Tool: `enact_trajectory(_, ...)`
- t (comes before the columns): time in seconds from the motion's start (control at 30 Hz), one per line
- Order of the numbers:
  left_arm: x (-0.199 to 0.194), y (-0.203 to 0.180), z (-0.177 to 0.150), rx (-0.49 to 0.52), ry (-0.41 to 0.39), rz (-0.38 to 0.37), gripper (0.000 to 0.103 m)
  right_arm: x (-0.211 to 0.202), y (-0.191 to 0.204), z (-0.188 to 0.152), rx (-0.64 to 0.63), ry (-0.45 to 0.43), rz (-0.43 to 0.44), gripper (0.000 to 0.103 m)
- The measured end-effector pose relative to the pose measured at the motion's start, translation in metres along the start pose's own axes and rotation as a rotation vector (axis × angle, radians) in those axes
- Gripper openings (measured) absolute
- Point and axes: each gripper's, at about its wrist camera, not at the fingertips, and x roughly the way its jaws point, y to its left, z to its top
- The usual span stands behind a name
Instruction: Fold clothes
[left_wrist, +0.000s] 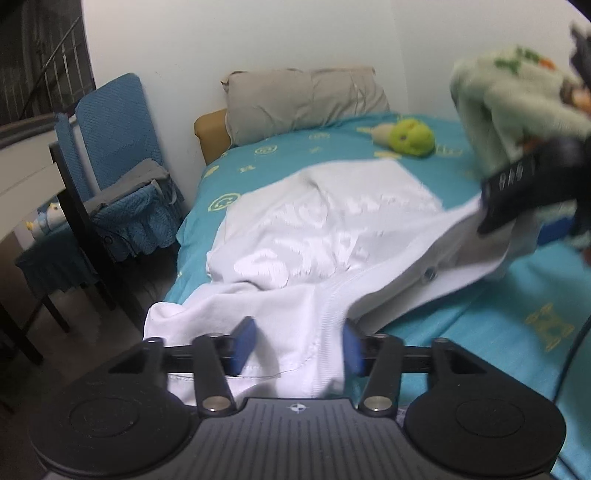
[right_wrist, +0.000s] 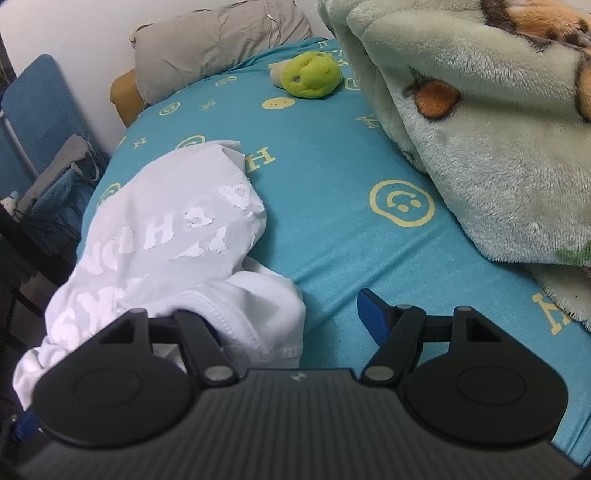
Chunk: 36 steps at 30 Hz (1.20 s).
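Occupying most of both views, bed (left_wrist: 480, 295) under a teal sheet with yellow smiley print serves as the folding surface. Fleece blanket (right_wrist: 480, 147), pale green with orange animal print, heaped at upper right of the right wrist view, apparently pushed aside to free space. White garment (left_wrist: 314, 229) with raised white lettering, lower centre of the left wrist view; spread partly flat, one edge hanging off the bed's near side, a buttoned edge lifted toward the right of frame. Grey pillow (left_wrist: 303, 99) at the headboard, upper centre. Blue-covered chair (left_wrist: 110, 125), upper left, carrying grey cloth on its seat. Green plush toy (right_wrist: 310, 75), upper centre, loose on the sheet. Left hand-held gripper (left_wrist: 299, 347): jaws spread, hem lying slack between the blue pads, no pinch. Right hand-held gripper (right_wrist: 295, 325): jaws spread wide; left finger hidden under bunched white cloth, nothing visibly clamped. No containers visible; nothing stored.
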Motion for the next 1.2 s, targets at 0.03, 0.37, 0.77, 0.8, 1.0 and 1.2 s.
enact_trajectory(0.03, 0.004, -0.003, -0.001, 0.022, 0.014, 0.025, 0.060, -0.001, 0.000, 0.000, 0.000, -0.009, 0.003, 0.071)
enact_trajectory(0.37, -0.008, 0.046, 0.004, -0.221, -0.030, 0.242, 0.062, 0.003, 0.003, -0.002, -0.168, -0.015, -0.064, 0.071)
enact_trajectory(0.77, -0.069, 0.061, 0.032, -0.393, -0.360, 0.338, 0.070, -0.017, 0.002, -0.009, -0.274, -0.002, -0.105, 0.079)
enact_trajectory(0.8, -0.076, 0.059, 0.036, -0.405, -0.397, 0.342, 0.070, -0.027, 0.001, 0.000, -0.253, -0.071, -0.115, 0.079)
enact_trajectory(1.0, -0.133, 0.071, 0.090, -0.511, -0.599, 0.345, 0.074, -0.110, 0.016, 0.075, -0.207, -0.472, -0.063, 0.079)
enact_trajectory(1.2, -0.222, 0.104, 0.180, -0.618, -0.763, 0.314, 0.073, -0.229, 0.042, 0.148, -0.186, -0.746, 0.030, 0.079)
